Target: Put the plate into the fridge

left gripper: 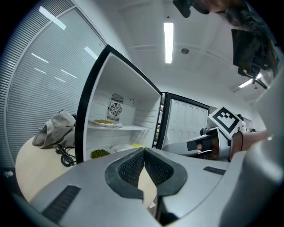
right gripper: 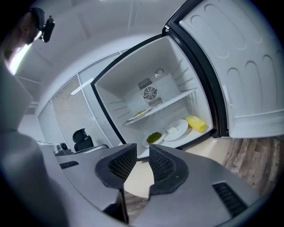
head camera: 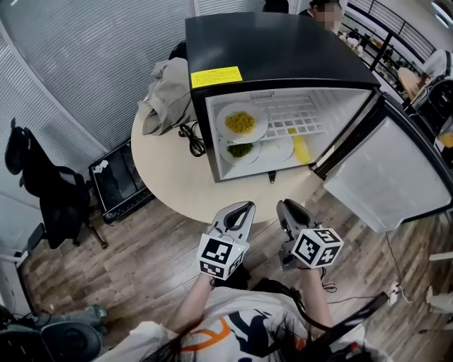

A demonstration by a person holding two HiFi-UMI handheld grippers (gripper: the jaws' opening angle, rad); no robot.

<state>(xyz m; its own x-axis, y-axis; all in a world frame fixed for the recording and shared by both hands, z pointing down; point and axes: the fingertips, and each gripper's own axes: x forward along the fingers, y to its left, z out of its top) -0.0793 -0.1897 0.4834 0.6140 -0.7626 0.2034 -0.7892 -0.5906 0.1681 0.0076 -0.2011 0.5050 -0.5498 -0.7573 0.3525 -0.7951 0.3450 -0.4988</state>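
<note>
A black mini fridge point(head camera: 276, 49) stands on a round beige table point(head camera: 177, 184) with its door point(head camera: 386, 177) swung open to the right. On its wire shelf lies a white plate of yellow food point(head camera: 242, 121) point(right gripper: 141, 113) point(left gripper: 104, 122). Below, on the fridge floor, are a plate of green food point(head camera: 241, 150) point(right gripper: 154, 137), an empty-looking white plate point(head camera: 277, 148) point(right gripper: 176, 129) and a yellow item point(head camera: 301, 148) point(right gripper: 196, 123). Both grippers hang in front of the table, short of the fridge. My left gripper point(head camera: 248, 206) point(left gripper: 143, 150) is shut and empty. My right gripper point(head camera: 283, 205) point(right gripper: 142, 147) is open, nothing between its pads.
A grey cloth point(head camera: 166, 92) and a black cable point(head camera: 192, 138) lie on the table left of the fridge. A black chair point(head camera: 42, 191) and a dark case point(head camera: 117, 180) stand on the wooden floor at the left. A person point(head camera: 325, 10) stands behind the fridge.
</note>
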